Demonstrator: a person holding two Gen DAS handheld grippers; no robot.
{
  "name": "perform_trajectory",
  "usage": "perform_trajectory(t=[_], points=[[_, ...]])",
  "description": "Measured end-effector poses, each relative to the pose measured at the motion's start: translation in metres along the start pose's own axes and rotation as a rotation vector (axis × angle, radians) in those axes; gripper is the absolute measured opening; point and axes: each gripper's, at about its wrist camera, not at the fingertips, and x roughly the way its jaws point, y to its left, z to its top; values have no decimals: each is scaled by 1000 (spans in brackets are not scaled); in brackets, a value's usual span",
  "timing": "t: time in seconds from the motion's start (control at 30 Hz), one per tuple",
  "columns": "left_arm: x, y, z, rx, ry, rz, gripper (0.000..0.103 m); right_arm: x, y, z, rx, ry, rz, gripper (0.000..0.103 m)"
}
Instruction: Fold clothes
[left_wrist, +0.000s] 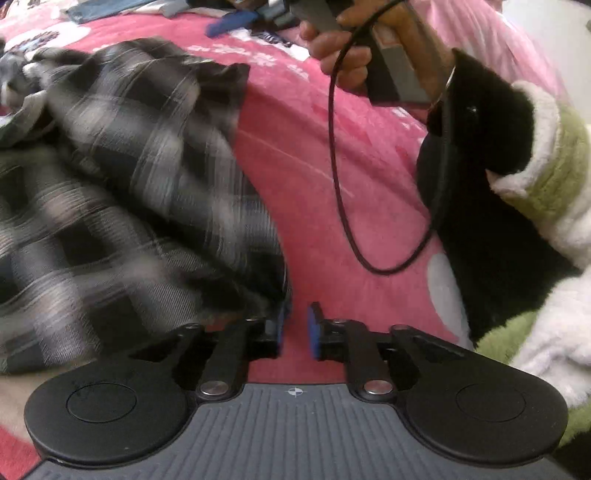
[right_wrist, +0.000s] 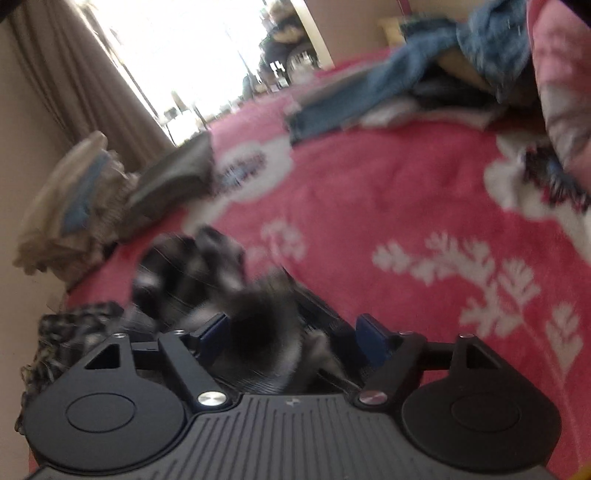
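Note:
A black and grey plaid shirt (left_wrist: 122, 177) lies rumpled and motion-blurred on the pink flowered blanket (left_wrist: 332, 155), filling the left of the left wrist view. Its lower edge reaches the left pad of my left gripper (left_wrist: 296, 326). That gripper's blue pads stand a narrow gap apart, and only blanket shows between them. In the right wrist view my right gripper (right_wrist: 293, 338) is open wide, and a blurred bunch of the plaid shirt (right_wrist: 255, 332) sits between its fingers, touching neither pad clearly.
A hand (left_wrist: 343, 48) holds the other gripper's handle at the top, with a black cable (left_wrist: 336, 166) looping down. A fuzzy green, white and black sleeve (left_wrist: 517, 184) fills the right. Blue jeans (right_wrist: 369, 99) and folded piles (right_wrist: 173, 177) lie farther back on the blanket (right_wrist: 406, 184), near a curtain (right_wrist: 74, 74).

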Motion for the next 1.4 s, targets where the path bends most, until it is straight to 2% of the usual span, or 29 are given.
perform_trajectory(t=[0.07, 0.1, 0.17, 0.23, 0.4, 0.53, 0.6, 0.67, 0.77, 0.9, 0.97, 1.0, 1.13, 1.2, 1.23, 1.4], points=[[-19, 11, -2, -42, -46, 13, 27, 9, -2, -6, 5, 41, 14, 76], [-29, 18, -2, -69, -72, 20, 30, 9, 4, -9, -38, 37, 0, 70], [-45, 32, -3, -136, -127, 41, 33, 4, 10, -11, -81, 44, -34, 32], [-57, 46, -2, -198, -180, 79, 35, -7, 13, -12, -87, 49, -51, 6], [-58, 79, 3, -310, -233, 198, 37, -81, -3, -14, 72, -8, 57, 6], [-53, 109, 4, -393, -246, 290, 38, -156, -13, -23, 99, -16, 205, 6], [-53, 117, 5, -427, -253, 306, 38, -182, -15, -32, 56, 35, 318, 6], [-55, 121, 5, -453, -261, 315, 38, -193, -12, -46, 1, 121, 385, 6], [-56, 122, 2, -474, -273, 324, 38, -185, 3, -71, -83, 260, 393, 9], [-49, 116, 11, -462, -281, 320, 39, -153, 24, -102, -122, 451, 406, 13], [-47, 112, 15, -451, -282, 319, 41, -139, 29, -115, -109, 520, 408, 27], [-46, 110, 16, -446, -283, 317, 43, -137, 28, -115, -101, 522, 409, 30], [-38, 102, 19, -444, -273, 302, 49, -148, 15, -87, -60, 417, 429, 40], [-32, 98, 21, -439, -262, 290, 51, -153, 8, -73, -40, 364, 438, 49], [-29, 96, 22, -431, -257, 288, 51, -156, 5, -66, -30, 338, 443, 57], [-19, 88, 24, -385, -241, 305, 57, -169, -11, -30, 20, 206, 465, 64]])
